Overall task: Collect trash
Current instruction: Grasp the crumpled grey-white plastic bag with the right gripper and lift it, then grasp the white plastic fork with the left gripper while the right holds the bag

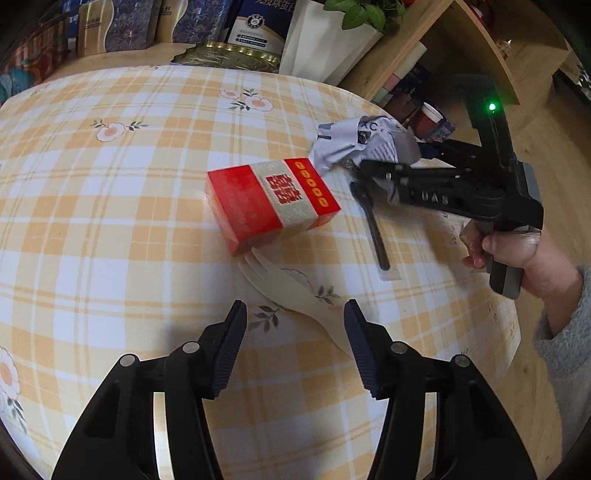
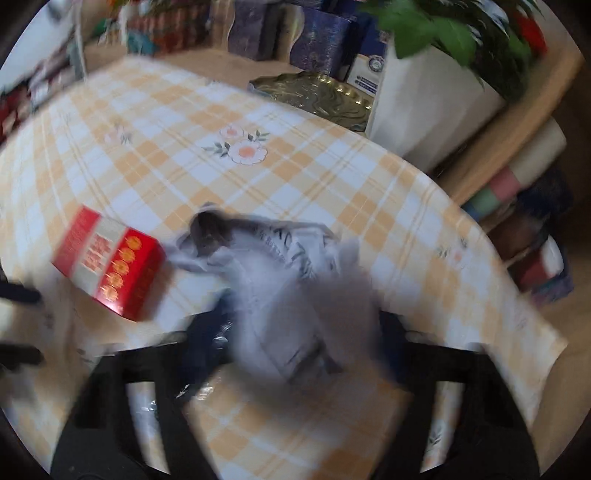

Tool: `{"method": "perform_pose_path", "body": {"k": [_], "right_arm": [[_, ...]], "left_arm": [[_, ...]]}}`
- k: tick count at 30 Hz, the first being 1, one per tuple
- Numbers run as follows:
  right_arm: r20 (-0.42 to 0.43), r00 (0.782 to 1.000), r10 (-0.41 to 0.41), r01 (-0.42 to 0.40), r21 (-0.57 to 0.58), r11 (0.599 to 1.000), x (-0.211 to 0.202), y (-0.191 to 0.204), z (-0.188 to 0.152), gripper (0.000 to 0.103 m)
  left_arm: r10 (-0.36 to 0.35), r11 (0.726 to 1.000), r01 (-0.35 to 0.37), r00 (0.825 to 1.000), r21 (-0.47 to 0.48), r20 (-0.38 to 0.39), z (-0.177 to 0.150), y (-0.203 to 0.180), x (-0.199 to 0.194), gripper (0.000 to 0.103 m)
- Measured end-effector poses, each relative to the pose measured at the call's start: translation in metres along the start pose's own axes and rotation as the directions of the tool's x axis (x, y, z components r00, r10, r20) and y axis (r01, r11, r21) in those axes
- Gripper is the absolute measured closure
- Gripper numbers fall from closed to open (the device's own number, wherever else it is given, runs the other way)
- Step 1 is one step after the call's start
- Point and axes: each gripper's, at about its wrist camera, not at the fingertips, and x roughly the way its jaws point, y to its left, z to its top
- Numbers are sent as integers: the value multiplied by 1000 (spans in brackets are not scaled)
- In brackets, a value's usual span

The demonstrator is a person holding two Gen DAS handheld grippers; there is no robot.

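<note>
1. My left gripper (image 1: 295, 347) hangs over the near part of the checked surface (image 1: 110, 221), its fingers (image 1: 231, 350) partly apart with nothing pressed between them.
2. A pale wooden fork (image 1: 295, 295) lies on the surface, its handle running between those fingers and its tines touching the near corner of the red box (image 1: 273, 205).
3. The red box sits mid-surface, and just right of it lies a black plastic spoon (image 1: 373, 225) in a clear wrapper.
4. My right gripper (image 2: 303, 332) is at the right edge of the surface, its fingers (image 2: 207, 332) closed onto the crumpled grey wrapper (image 2: 288, 295); this view is blurred, but the left camera shows the wrapper bunched in their grip.
5. The crumpled wrapper's loose end reaches to the far right corner of the red box.
6. A hand (image 1: 517, 247) in a grey fleece sleeve (image 1: 569, 339) holds the right gripper's handle.
7. Far off stand a white planter (image 1: 328, 44) and blue boxes (image 1: 129, 26).
</note>
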Motion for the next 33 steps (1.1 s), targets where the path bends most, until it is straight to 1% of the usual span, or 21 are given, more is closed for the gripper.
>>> {"method": "perform_pose_path", "body": {"k": [1, 2, 3, 5, 8, 12, 14, 15, 17, 18, 21, 23, 24, 25, 26, 27, 28, 29, 30, 32, 33], "right_arm": [[32, 999, 8, -9, 32, 999, -7, -3, -3, 47], [70, 997, 27, -32, 68, 997, -17, -5, -8, 47], [100, 995, 26, -36, 100, 994, -26, -6, -12, 48], [166, 986, 0, -28, 168, 985, -49, -8, -23, 49], [243, 969, -46, -13, 236, 972, -80, -3, -48, 49], [302, 952, -51, -39, 283, 958, -104, 8, -81, 49], [317, 947, -49, -55, 311, 949, -112, 10, -97, 49], [322, 946, -46, -64, 322, 945, -113, 9, -102, 49], [342, 939, -39, -89, 351, 932, -121, 7, -116, 49], [350, 936, -37, -100, 366, 925, -125, 6, -123, 49], [371, 928, -26, -138, 408, 903, -136, 1, -142, 49], [390, 921, -16, -163, 421, 892, -143, -1, -155, 49], [401, 916, -9, -178, 426, 887, -147, 0, -161, 49], [408, 913, -3, -192, 436, 880, -150, 0, -168, 49], [411, 912, 0, -202, 446, 872, -153, 1, -172, 49], [413, 911, 3, -209, 454, 866, -155, 2, -176, 49], [418, 908, 7, -219, 462, 859, -157, 3, -179, 49], [425, 905, 9, -230, 471, 851, -160, 6, -185, 49], [429, 903, 13, -239, 477, 846, -163, 7, -188, 49], [438, 899, 19, -256, 489, 834, -169, 13, -196, 49], [440, 898, 23, -263, 494, 829, -171, 15, -199, 49]], "left_arm": [[7, 1000, -7, 1000, 6, 5, -1, -3, -1, 50], [18, 1000, -18, 1000, 12, 10, -2, -7, 0, 50], [26, 1000, -26, 1000, 12, 13, -3, -11, 1, 50], [36, 999, -36, 999, -24, 10, -5, -15, 5, 50], [41, 992, -40, 999, -116, 11, -12, -16, 12, 60], [89, 977, -77, 995, -199, 51, -17, -23, 13, 63], [136, 975, -123, 989, -183, 63, -16, -31, 15, 65], [181, 973, -168, 981, -159, 69, -16, -38, 17, 70], [240, 965, -229, 968, -126, 79, -16, -46, 20, 74], [270, 960, -261, 959, -103, 86, -14, -52, 23, 74], [333, 943, -329, 937, -53, 104, -11, -62, 31, 74], [350, 937, -348, 929, -42, 122, -9, -62, 37, 74], [357, 934, -356, 925, -27, 129, -8, -65, 39, 77], [346, 937, -348, 929, -5, 134, -9, -68, 40, 81], [321, 945, -326, 938, 12, 131, -10, -69, 40, 88], [311, 949, -316, 942, 18, 127, -9, -69, 42, 92], [281, 958, -285, 952, 17, 119, -10, -66, 39, 99], [241, 970, -244, 965, 14, 107, -12, -64, 37, 103], [184, 983, -185, 979, 10, 89, -16, -58, 34, 103], [146, 988, -149, 985, 31, 90, -23, -55, 29, 103], [142, 988, -147, 986, 53, 89, -28, -54, 24, 103]]}}
